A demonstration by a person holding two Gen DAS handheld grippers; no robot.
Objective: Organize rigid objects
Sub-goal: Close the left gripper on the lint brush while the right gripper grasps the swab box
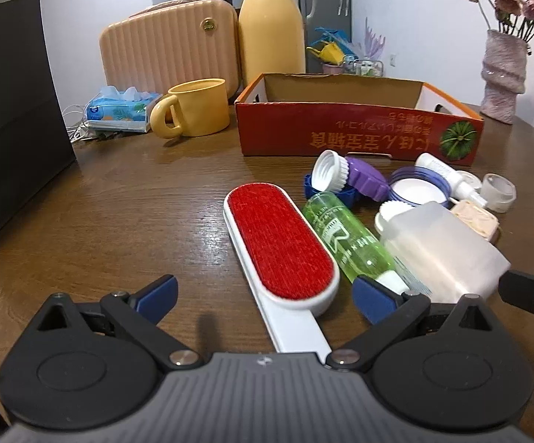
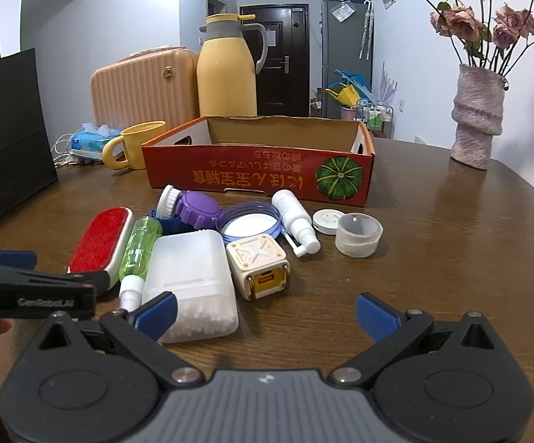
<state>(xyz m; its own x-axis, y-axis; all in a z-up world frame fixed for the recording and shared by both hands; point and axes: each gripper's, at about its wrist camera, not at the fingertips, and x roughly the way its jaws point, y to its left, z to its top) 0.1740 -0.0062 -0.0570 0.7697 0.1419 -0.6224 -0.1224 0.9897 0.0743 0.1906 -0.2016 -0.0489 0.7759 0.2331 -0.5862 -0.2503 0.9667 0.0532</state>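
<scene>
Both the left gripper point(image 1: 265, 297) and right gripper point(image 2: 265, 313) gape wide; the lint brush point(image 1: 279, 245) lies between the left fingers, green bottle point(image 1: 348, 238) beside it. Only the right view shows the cotton-swab box point(image 2: 191, 284) fully, near the red box point(image 2: 259, 175).

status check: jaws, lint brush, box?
Left gripper open, straddling the lint brush. Right gripper open, empty. Box holds nothing visible. Green bottle tight against the brush.

Both wrist views face the red box point(image 1: 359, 133) across the table, close, side by side.
</scene>
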